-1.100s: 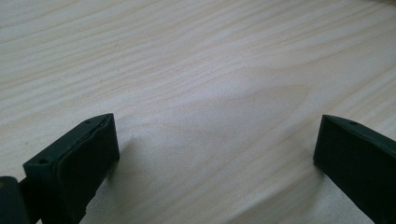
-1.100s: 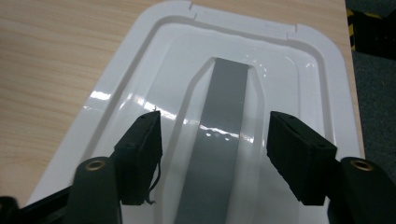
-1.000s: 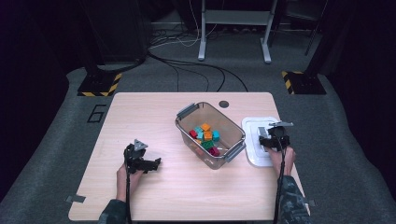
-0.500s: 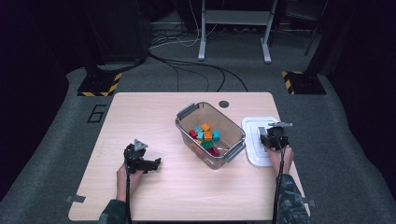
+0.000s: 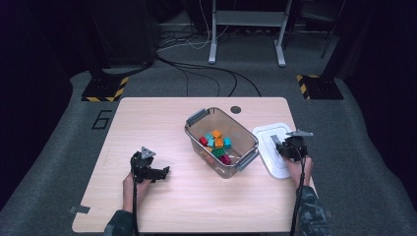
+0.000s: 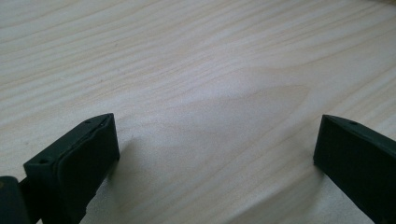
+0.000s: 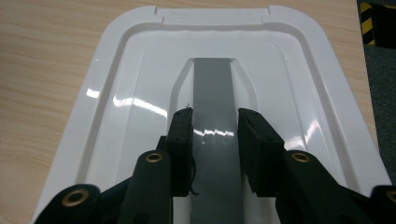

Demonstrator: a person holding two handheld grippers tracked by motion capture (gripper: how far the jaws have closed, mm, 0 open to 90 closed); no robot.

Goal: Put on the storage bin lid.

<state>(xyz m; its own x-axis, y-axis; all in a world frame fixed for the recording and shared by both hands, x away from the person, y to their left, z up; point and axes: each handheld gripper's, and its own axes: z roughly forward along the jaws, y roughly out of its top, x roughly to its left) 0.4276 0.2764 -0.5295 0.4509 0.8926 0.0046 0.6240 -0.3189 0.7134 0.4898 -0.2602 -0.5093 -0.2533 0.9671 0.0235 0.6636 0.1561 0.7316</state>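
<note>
- The left gripper point(image 5: 158, 172) rests low over the bare wooden table point(image 5: 147, 123) at the near left. In the left gripper view its jaws stand wide apart with nothing but wood grain between them.
- A clear plastic bin point(image 5: 221, 141) with grey end handles sits at the middle of the table, turned at an angle. It holds a small heap of coloured blocks point(image 5: 216, 145) in orange, teal, red and green.
- A small dark round spot point(image 5: 236, 109) lies on the table just beyond the bin's far end; what it is I cannot tell from here.
- The white lid point(image 7: 140, 93) lies flat on the table just right of the bin, apart from it, near the right edge.
- The right gripper point(image 7: 214, 126) is down on the lid. Its jaws have just been closing, and the pads now appear to clamp the lid's raised grey handle point(image 7: 212, 84) from both sides.
</note>
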